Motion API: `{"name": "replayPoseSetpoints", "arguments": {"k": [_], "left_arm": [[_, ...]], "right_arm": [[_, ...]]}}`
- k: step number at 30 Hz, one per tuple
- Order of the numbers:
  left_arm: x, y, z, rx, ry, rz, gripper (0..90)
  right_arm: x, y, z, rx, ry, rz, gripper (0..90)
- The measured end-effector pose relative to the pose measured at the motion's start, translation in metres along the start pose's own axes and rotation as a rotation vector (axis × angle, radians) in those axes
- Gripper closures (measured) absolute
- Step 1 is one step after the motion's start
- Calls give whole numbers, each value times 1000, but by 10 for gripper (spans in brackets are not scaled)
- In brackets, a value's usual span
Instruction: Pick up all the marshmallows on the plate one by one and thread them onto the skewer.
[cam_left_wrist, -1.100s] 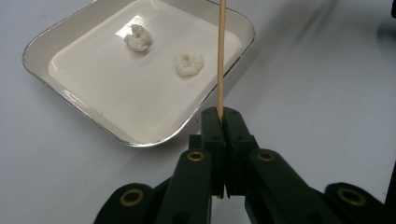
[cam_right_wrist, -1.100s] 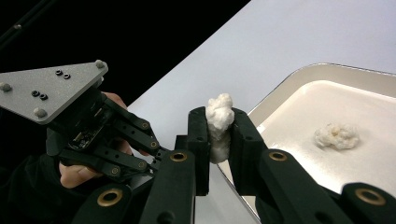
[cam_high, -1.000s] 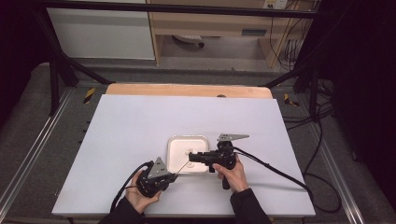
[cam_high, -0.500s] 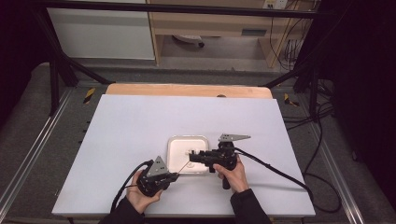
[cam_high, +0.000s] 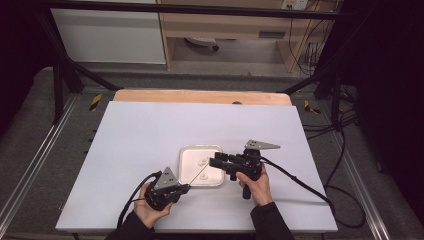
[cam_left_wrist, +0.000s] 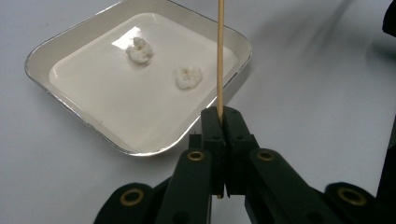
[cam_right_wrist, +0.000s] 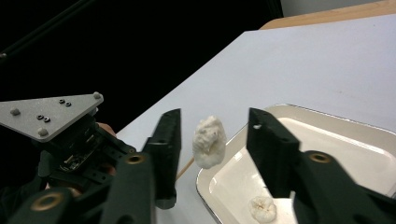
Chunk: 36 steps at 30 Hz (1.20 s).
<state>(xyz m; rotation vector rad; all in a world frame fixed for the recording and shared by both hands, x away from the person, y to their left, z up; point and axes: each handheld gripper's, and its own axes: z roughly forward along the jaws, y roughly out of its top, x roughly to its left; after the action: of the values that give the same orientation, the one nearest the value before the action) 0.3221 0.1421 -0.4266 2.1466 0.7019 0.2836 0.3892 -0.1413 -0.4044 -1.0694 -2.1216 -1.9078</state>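
High view, from left to right: the left hand-held gripper (cam_high: 183, 188) sits low on the white surface (cam_high: 150, 135), held in the person's left hand (cam_high: 150, 210), its jaws clamped tight on the butt of a thin wooden skewer (cam_high: 196, 176). The skewer slants up and right over the near rim of a white square tray (cam_high: 190, 180). Its far end is too fine to follow there. To the right of the tray, the right hand-held gripper (cam_high: 214, 162) points left across the tray's right edge, gripped by the right hand (cam_high: 256, 184); a cable trails off to the right.

Left gripper view shows the skewer (cam_left_wrist: 219, 56) pinched between the closed jaws and running out of the top of the frame, so its tip is cut off. Two small white lumps (cam_left_wrist: 188, 77) lie in the tray (cam_left_wrist: 84, 130), apart from each other.

Right gripper view shows a third white lump (cam_right_wrist: 209, 141) threaded on the skewer (cam_right_wrist: 186, 166), most of which is hidden behind the left jaw. The lump sits in the gap between the right hand-held gripper's (cam_right_wrist: 212, 140) jaws, which have just been opening and stand clear of it on both sides. Another lump (cam_right_wrist: 262, 208) lies in the tray (cam_right_wrist: 327, 135) below, partly cut off. The left hand-held gripper (cam_right_wrist: 107, 154) shows behind, half lost in the dark.
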Motion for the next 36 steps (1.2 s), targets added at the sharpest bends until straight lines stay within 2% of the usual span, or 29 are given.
{"name": "replayPoseSetpoints", "arguments": {"k": [4, 9, 19, 31, 36], "left_arm": [[-2, 0, 1, 4, -3, 8, 888], [-2, 0, 2, 15, -3, 9, 888], [-3, -1, 4, 35, 7, 4, 888], [-6, -1, 3, 25, 10, 14, 889], [-6, -1, 4, 28, 7, 6, 889]], "right_arm": [[0, -3, 3, 2, 19, -3, 742], [0, -6, 5, 10, 34, -10, 807], [1, -13, 10, 12, 52, 6, 826], [2, -15, 10, 12, 55, 10, 826], [3, -17, 11, 11, 54, 12, 826]]}}
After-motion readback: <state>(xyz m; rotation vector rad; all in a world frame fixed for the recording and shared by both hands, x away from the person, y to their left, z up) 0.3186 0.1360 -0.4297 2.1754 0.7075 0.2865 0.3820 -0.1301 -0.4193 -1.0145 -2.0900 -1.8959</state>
